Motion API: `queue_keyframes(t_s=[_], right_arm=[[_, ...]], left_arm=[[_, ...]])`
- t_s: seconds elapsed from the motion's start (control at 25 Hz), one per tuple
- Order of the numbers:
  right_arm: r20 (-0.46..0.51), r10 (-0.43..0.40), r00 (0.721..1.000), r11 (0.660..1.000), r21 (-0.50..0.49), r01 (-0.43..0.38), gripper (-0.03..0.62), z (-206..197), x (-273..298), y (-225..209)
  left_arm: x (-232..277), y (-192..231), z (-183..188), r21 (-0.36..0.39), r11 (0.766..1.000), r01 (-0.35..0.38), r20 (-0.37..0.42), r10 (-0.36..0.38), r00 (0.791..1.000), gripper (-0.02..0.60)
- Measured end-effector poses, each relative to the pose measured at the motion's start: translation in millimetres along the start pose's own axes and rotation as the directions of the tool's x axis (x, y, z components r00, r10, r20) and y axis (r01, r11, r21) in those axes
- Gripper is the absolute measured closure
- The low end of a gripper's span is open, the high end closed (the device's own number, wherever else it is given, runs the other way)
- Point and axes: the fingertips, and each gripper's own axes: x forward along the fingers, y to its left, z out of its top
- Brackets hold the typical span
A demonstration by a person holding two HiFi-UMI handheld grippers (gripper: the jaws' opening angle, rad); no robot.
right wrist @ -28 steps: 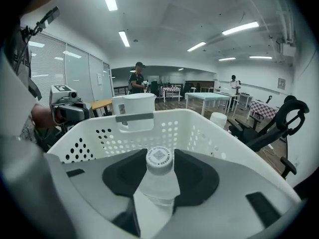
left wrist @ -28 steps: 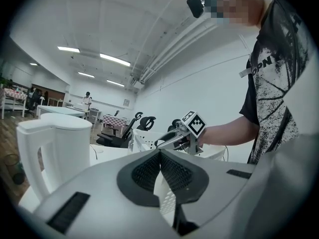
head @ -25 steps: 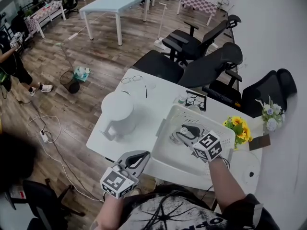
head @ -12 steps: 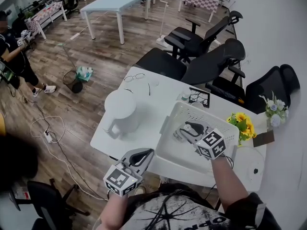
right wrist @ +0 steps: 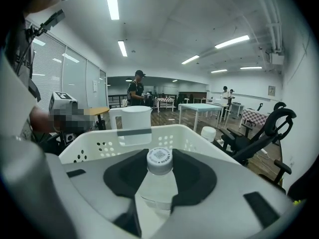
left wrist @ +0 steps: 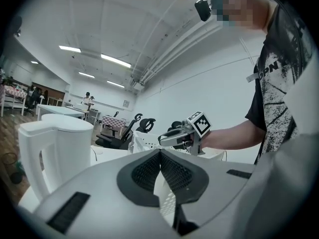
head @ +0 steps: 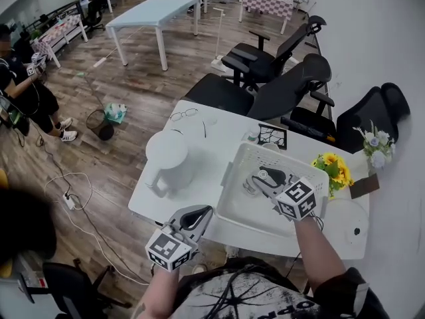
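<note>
**Left gripper**: The jaws are pressed together with nothing between them, which its own view confirms. It hangs off the near edge of the table, at 7 o'clock from the white basket, and touches nothing. A white kettle stands on the table just beside the basket, at 9 o'clock from it.

**Right gripper**: The jaws pinch a clear water bottle by its body, with the white cap uppermost. Gripper and bottle sit over the basket's interior. Flowers stand at 3 o'clock from the basket.

**Progress, as judged:** The bottle is gripped and positioned within the basket's outline. It has not been let go. No view shows whether its base rests on the basket floor.

**View comparison:**
- The head view gives the layout of table, kettle and basket, but the gripper body covers most of the bottle.
- Only the right gripper view shows the cap and the grip itself, with the perforated basket wall and the kettle at 12 o'clock beyond.
- The left gripper view shows the right gripper from the side, above the basket rim, but no bottle can be made out there.
</note>
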Motion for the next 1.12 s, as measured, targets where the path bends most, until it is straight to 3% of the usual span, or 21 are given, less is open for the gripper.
queue_keyframes(t_s=[0.52, 1.12], right_arm=[[0.134, -0.116, 0.984, 0.993, 0.007, 0.116, 0.433, 58.1, -52.0, 10.6], [0.266, -0.273, 0.925, 0.962, 0.043, 0.271, 0.433, 117.2, -115.4, 60.6]], left_arm=[[-18.0, -10.8, 12.6, 0.063, 0.996, 0.069, 0.015, -0.070, 0.997, 0.571], [-63.0, -50.6, 5.2, 0.127, 0.967, 0.221, -0.015, -0.220, 0.975, 0.571]])
